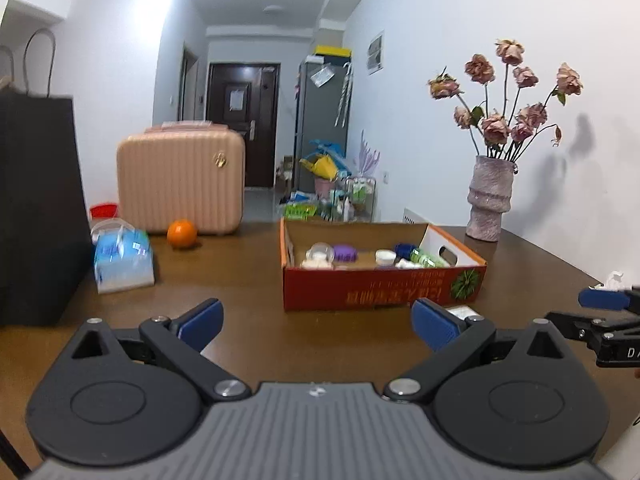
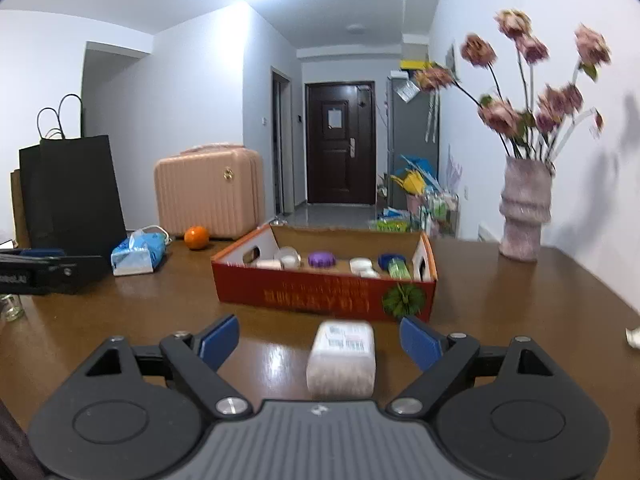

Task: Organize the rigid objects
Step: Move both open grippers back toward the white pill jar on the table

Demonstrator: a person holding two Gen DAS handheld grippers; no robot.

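A white rectangular labelled plastic box (image 2: 341, 358) is seen untouched between the spread right gripper (image 2: 320, 340), long axis seemingly pointing ahead; beyond stands the red cardboard tray (image 2: 324, 294).

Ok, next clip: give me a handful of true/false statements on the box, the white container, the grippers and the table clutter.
1. The white labelled container is already inside the red cardboard box. False: it lies on the table in front of the box, between the right gripper's open fingers, untouched.
2. The left gripper holds nothing. True.
3. A purple lid is in the box. True.
4. The orange sits inside the box. False: it rests on the table by the pink suitcase.
5. The vase lies tipped over. False: it stands upright with flowers.
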